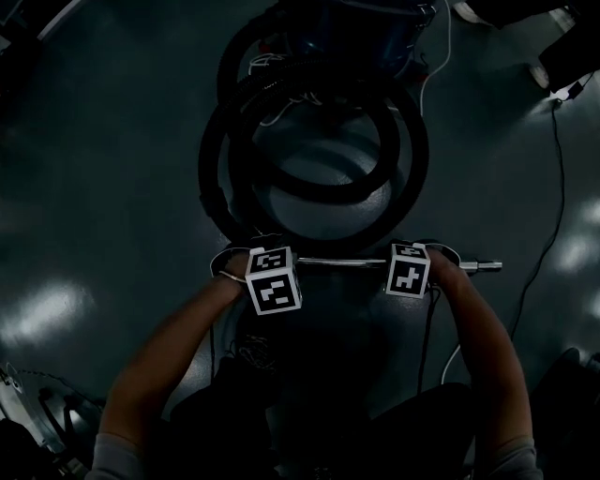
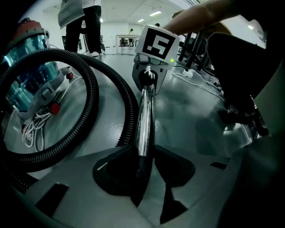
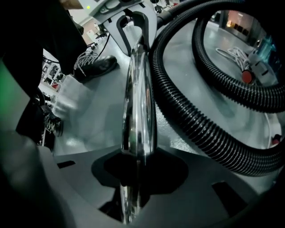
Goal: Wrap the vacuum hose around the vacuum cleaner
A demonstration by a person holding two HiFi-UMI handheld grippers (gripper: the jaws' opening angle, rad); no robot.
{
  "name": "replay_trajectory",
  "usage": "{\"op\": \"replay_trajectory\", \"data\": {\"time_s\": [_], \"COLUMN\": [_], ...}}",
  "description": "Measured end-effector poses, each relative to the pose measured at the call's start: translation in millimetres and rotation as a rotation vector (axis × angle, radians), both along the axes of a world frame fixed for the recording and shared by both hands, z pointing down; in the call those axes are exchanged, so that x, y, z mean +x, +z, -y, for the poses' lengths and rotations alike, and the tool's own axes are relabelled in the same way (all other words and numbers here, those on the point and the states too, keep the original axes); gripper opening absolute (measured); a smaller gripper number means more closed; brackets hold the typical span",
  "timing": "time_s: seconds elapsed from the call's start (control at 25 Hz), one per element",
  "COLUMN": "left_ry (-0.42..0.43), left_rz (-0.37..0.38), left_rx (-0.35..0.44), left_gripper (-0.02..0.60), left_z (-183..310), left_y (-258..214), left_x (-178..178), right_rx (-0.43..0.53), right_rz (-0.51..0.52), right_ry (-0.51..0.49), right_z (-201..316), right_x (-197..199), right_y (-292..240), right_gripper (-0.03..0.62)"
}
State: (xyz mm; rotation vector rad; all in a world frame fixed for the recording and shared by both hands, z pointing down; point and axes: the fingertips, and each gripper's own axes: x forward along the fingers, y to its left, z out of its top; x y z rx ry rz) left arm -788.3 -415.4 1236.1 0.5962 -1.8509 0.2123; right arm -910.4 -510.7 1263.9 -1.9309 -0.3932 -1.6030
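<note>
Head view | left tongs [image 1: 261,265] and right tongs [image 1: 412,263] both clamp chrome wand [image 1: 342,264], lower centre | hose [image 1: 319,194] coiled mid-frame; vacuum cleaner [image 1: 361,28] top centre | risk: slick wand may twist, springing coils loose.

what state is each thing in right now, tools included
left tool: shut on the shiny chrome metal tube
right tool: shut on the same tube
tube: held crosswise by both tools
black ribbed vacuum hose: coiled in loops on the floor
teal clear-canister vacuum cleaner: on the floor beside the loops
white cord: bunched loose by the cleaner
</note>
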Motion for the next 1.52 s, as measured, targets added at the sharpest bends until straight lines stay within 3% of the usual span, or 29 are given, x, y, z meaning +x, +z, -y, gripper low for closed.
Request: {"op": "replay_trajectory", "data": {"time_s": [0.32,0.64,1.08,1.28,1.4,1.52], "left_ry": [0.013,0.043,0.031,0.010,-0.053,-0.101], "left_rz": [-0.001,0.012,-0.001,-0.016,-0.031,-0.020], "left_rx": [0.006,-0.047,-0.058,-0.048,0.005,0.033], "left_gripper": [0.167,0.161,0.161,0.161,0.161,0.163], "left_z": [1,1,10,10,12,15], "left_y": [6,8,6,9,4,-17], "left_x": [1,1,-3,-2,-3,-6], "right_rx": [-0.010,-0.155,-0.236,-0.317,-0.326,-0.336], "right_rz": [0.005,0.044,0.067,-0.034,-0.131,-0.199], "right_ry": [0.067,0.158,0.264,0.433,0.566,0.609], "right_z": [3,-2,3,-9,-13,-15], "right_x": [4,2,-12,-15,-13,-11], "right_y": [0,-2,-22,-55,-70,-80], "right_gripper": [0.118,0.164,0.181,0.181,0.179,0.179]}}
